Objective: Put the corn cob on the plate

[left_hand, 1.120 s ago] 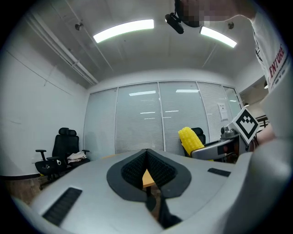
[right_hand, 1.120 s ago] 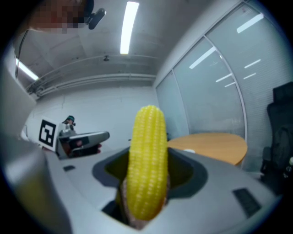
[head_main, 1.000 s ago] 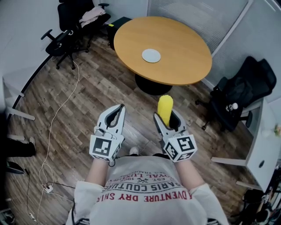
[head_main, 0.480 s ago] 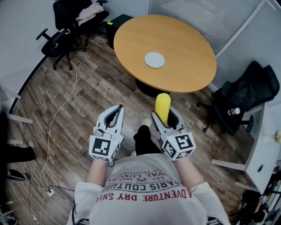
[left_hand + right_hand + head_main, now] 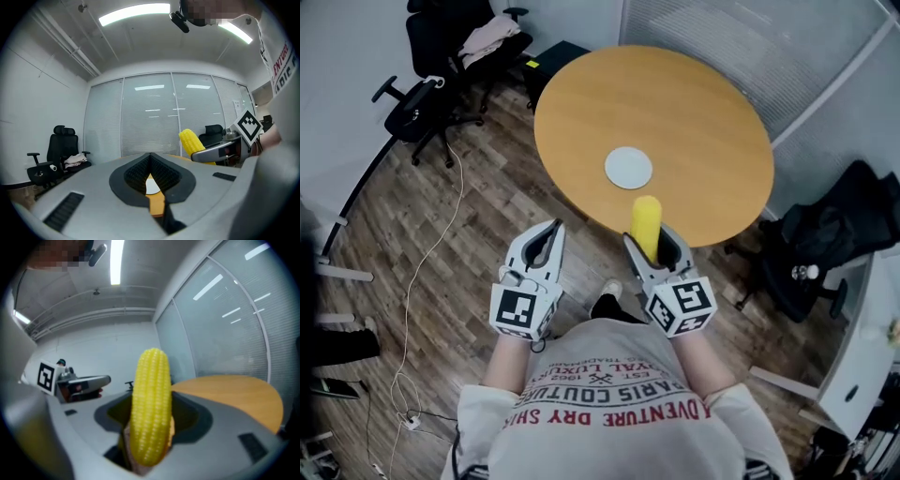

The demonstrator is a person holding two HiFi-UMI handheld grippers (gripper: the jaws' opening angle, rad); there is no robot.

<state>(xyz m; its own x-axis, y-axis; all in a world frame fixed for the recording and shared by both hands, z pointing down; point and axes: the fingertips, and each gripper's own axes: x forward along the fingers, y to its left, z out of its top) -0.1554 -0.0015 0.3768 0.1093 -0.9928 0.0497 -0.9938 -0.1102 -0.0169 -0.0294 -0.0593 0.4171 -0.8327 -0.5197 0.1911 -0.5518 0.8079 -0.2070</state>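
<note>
A yellow corn cob (image 5: 646,226) stands upright in my right gripper (image 5: 655,246), which is shut on its lower end; the cob (image 5: 150,411) fills the middle of the right gripper view. The cob reaches over the near edge of a round wooden table (image 5: 694,122). On that table, just beyond the cob, lies a small pale round plate (image 5: 628,168). My left gripper (image 5: 544,246) is held beside the right one, shut and holding nothing. The left gripper view shows its black pads (image 5: 161,174) nearly meeting, with the cob (image 5: 191,141) off to the right.
Black office chairs (image 5: 431,66) stand at the far left with clothing on one, and another dark chair (image 5: 825,234) is at the right. A white cable (image 5: 417,253) trails over the wooden floor. A glass partition with blinds (image 5: 154,117) runs behind the table.
The person has stepped toward the table: table and plate have come closer, and the cob's tip now overlaps the table's near edge. Both grippers keep their hold and spacing.
</note>
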